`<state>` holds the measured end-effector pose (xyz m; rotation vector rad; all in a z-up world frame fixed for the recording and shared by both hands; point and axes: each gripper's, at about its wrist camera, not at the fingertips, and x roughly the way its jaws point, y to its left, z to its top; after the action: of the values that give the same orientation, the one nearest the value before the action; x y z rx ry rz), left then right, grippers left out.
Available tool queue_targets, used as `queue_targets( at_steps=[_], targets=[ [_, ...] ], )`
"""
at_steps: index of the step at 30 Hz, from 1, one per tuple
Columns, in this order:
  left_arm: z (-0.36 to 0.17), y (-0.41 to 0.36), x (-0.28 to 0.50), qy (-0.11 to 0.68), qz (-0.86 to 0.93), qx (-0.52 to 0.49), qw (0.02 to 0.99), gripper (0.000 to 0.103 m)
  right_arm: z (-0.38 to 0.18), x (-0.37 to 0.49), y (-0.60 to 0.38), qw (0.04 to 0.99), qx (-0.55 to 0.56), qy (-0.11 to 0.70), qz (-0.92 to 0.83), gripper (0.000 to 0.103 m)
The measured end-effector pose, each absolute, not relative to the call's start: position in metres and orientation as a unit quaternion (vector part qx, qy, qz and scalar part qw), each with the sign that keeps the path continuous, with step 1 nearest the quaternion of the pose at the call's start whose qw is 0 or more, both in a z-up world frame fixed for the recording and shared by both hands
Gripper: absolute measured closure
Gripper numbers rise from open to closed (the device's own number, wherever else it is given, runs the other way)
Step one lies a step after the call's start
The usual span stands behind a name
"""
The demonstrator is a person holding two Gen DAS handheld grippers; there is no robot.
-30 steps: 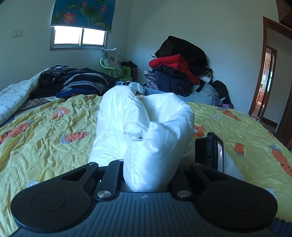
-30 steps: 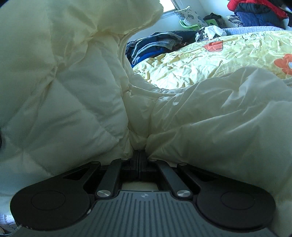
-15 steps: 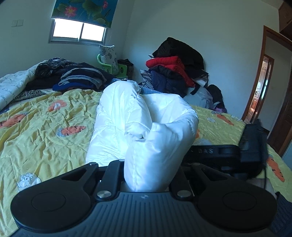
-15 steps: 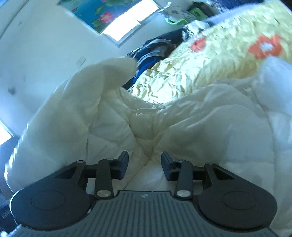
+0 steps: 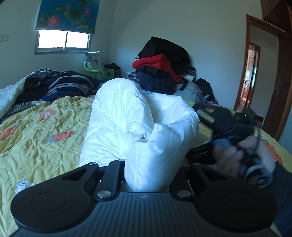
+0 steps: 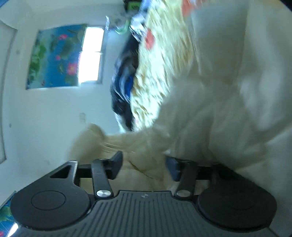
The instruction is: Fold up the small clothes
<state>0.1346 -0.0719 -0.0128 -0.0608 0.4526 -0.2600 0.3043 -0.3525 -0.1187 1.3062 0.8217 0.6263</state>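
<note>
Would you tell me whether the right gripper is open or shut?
Open: the right gripper's fingers stand apart, with the white jacket loose between them.

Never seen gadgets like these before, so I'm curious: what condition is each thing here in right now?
White puffy jacket: bunched, partly lifted off the bed.
Left gripper: shut on the jacket.
Right gripper: open, jacket fabric between its fingers, tilted, blurred.
Yellow bedspread: wrinkled.
Window blind: partly lowered.
Door: open.

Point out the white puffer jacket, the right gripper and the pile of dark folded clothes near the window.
white puffer jacket point(image 5: 146, 116): left wrist view, upper bulge.
right gripper point(image 6: 144, 164): right wrist view, between its fingertips.
pile of dark folded clothes point(image 5: 71, 86): left wrist view, top layer.
</note>
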Motion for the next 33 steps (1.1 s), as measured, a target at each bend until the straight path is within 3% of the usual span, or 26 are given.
queue_targets(
  at_steps=[4, 10, 16, 20, 24, 26, 27, 28, 33],
  targets=[
    [-0.018, -0.083, 0.132, 0.218, -0.147, -0.003, 0.965, 0.088, -0.109, 0.29, -0.375, 0.66, 0.592, 0.348, 0.305, 0.026],
    [-0.028, -0.097, 0.129, 0.221, -0.161, 0.024, 0.962, 0.088, -0.059, 0.292, -0.345, 0.679, 0.501, 0.363, 0.395, 0.011],
    [-0.03, -0.093, 0.126, 0.221, -0.162, 0.016, 0.962, 0.088, -0.06, 0.285, -0.343, 0.646, 0.543, 0.346, 0.411, 0.007],
    [-0.036, -0.108, 0.119, 0.212, -0.171, 0.074, 0.959, 0.088, -0.036, 0.282, -0.318, 0.718, 0.432, 0.378, 0.394, 0.011],
    [-0.042, -0.116, 0.115, 0.202, -0.166, 0.096, 0.96, 0.088, -0.018, 0.281, -0.285, 0.767, 0.318, 0.395, 0.393, 0.023],
    [-0.042, -0.117, 0.115, 0.204, -0.164, 0.096, 0.96, 0.088, -0.02, 0.283, -0.278, 0.774, 0.293, 0.41, 0.384, 0.035],
    [-0.042, -0.117, 0.114, 0.202, -0.161, 0.099, 0.961, 0.088, -0.022, 0.285, -0.277, 0.776, 0.285, 0.414, 0.38, 0.049],
    [-0.041, -0.116, 0.113, 0.201, -0.162, 0.099, 0.961, 0.088, -0.024, 0.285, -0.277, 0.781, 0.277, 0.414, 0.376, 0.078],
    [-0.037, -0.111, 0.105, 0.196, -0.199, 0.082, 0.957, 0.083, -0.027, 0.27, -0.294, 0.801, 0.257, 0.385, 0.38, 0.084]
  ],
)
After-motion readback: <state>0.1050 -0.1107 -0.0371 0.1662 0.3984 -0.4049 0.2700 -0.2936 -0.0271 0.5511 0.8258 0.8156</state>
